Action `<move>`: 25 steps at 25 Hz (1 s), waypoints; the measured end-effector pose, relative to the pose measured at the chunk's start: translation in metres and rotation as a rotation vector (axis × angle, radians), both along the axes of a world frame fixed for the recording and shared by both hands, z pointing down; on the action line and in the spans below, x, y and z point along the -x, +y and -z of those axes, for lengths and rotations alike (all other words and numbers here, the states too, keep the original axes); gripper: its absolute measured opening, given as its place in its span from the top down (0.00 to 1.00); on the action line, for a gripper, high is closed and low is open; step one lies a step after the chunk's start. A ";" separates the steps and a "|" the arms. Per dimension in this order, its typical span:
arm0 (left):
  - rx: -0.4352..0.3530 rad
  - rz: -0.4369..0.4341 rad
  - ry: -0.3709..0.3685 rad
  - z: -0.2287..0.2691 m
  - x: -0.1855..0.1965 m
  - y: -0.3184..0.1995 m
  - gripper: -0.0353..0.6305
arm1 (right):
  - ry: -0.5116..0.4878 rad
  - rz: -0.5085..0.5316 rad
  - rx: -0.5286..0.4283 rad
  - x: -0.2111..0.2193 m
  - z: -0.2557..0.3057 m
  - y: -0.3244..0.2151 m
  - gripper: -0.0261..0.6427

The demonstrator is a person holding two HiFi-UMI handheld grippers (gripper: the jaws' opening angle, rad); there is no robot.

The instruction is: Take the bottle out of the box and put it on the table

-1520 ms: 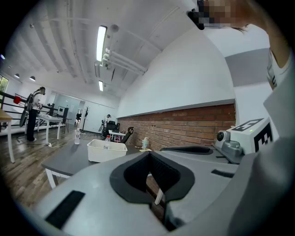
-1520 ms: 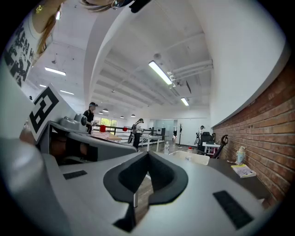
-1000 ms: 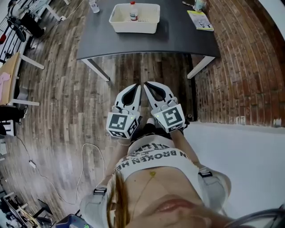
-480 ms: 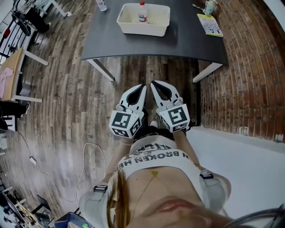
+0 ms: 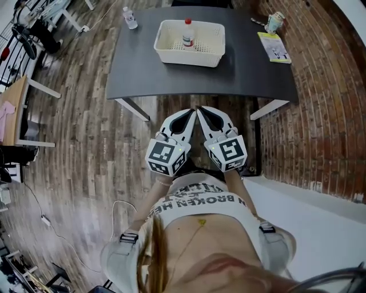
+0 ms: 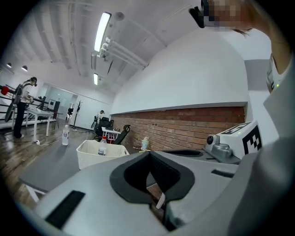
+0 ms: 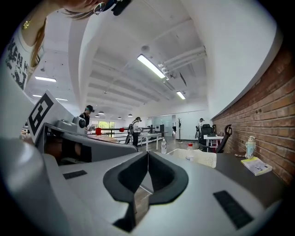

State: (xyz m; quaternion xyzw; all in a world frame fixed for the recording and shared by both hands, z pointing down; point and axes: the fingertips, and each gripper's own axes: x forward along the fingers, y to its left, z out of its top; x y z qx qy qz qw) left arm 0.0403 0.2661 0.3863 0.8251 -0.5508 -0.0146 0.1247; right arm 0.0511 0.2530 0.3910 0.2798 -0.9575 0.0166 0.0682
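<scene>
A small clear bottle with a red cap [image 5: 187, 35] stands upright inside a white basket [image 5: 171, 52] at the back middle of a dark grey table [image 5: 148, 74]. Both grippers hover side by side over the wooden floor, short of the table's near edge. My left gripper [image 5: 191, 114] is shut with nothing in it, and so is my right gripper [image 5: 202, 111]. The left gripper view shows the bottle [image 6: 103, 146] in the basket [image 6: 92, 158] well ahead, past the shut jaw tips [image 6: 148, 153]. In the right gripper view the bottle [image 7: 189, 152] and basket [image 7: 203, 159] lie ahead, to the right of the gripper [image 7: 148, 153].
A second clear bottle [image 5: 130, 17] stands on the table's far left corner. A yellow booklet [image 5: 273, 47] and a cup [image 5: 277, 22] lie at its right end. A brick wall [image 5: 320, 103] runs along the right. People stand far off in the room [image 7: 136, 129].
Both grippers have moved forward together towards the table, still shut. The table and basket now sit lower and closer in the head view.
</scene>
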 end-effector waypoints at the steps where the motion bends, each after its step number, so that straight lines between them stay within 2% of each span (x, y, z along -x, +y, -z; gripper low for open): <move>1: 0.002 -0.005 0.000 -0.001 0.005 -0.007 0.94 | 0.002 -0.007 0.001 0.006 0.000 -0.007 0.95; 15: 0.029 -0.017 -0.007 -0.011 0.073 -0.062 0.94 | 0.013 -0.016 0.029 0.069 -0.009 -0.062 0.95; 25: 0.046 -0.034 0.004 -0.018 0.094 -0.072 0.94 | 0.013 -0.045 0.048 0.086 -0.014 -0.069 0.95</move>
